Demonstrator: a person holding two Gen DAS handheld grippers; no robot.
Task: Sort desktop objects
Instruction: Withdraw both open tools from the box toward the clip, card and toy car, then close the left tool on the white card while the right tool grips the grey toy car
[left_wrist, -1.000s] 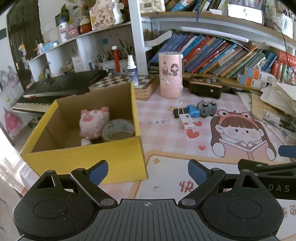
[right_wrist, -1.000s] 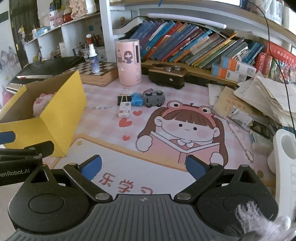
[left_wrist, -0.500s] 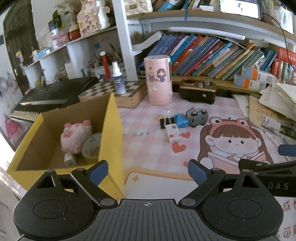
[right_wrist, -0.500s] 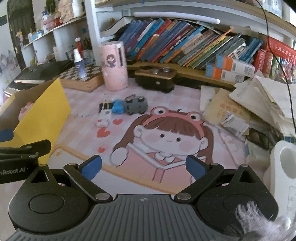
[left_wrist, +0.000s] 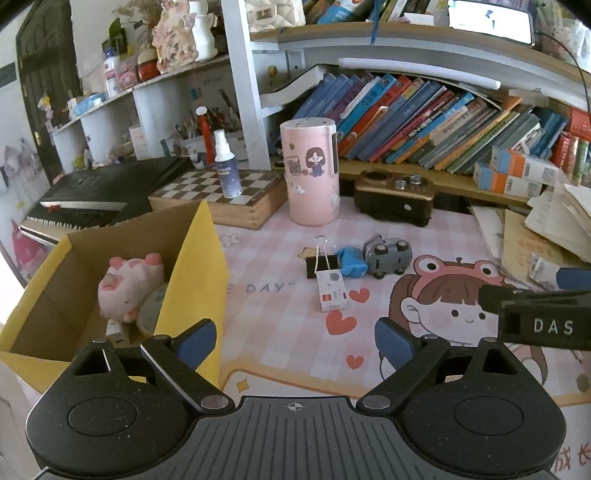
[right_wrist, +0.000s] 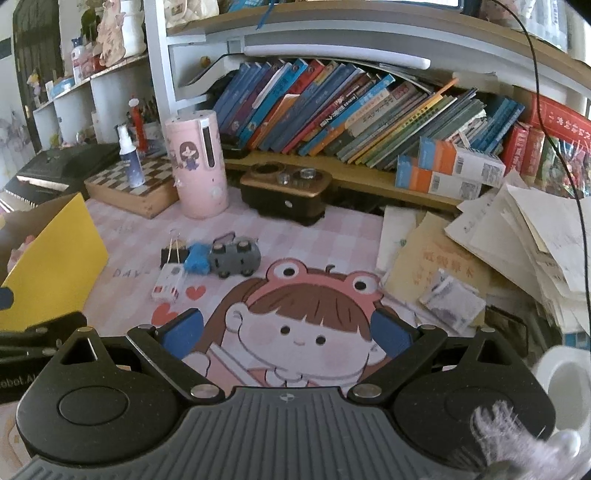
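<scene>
A yellow cardboard box (left_wrist: 192, 266) stands at the left and holds a pink plush pig (left_wrist: 129, 284) and a tape roll (left_wrist: 149, 310). On the pink desk mat lie a black binder clip (left_wrist: 321, 264), a blue crumpled object (left_wrist: 352, 260), a grey toy car (left_wrist: 388, 254) and a small white and red box (left_wrist: 331, 295). They also show in the right wrist view: clip (right_wrist: 173, 254), blue object (right_wrist: 195, 258), car (right_wrist: 234, 256), white box (right_wrist: 168, 282). My left gripper (left_wrist: 295, 339) is open and empty above the mat. My right gripper (right_wrist: 288, 330) is open and empty.
A pink cylinder (left_wrist: 312, 171), a chessboard box (left_wrist: 221, 197) with a spray bottle (left_wrist: 225, 166), and a black and gold device (left_wrist: 395, 201) stand at the back. Leaning books (right_wrist: 351, 118) fill the shelf. Loose papers (right_wrist: 517, 236) pile at the right.
Both grippers have moved forward and rightward toward the small objects on the mat; the yellow box has shifted left in both views. Both stay open.
</scene>
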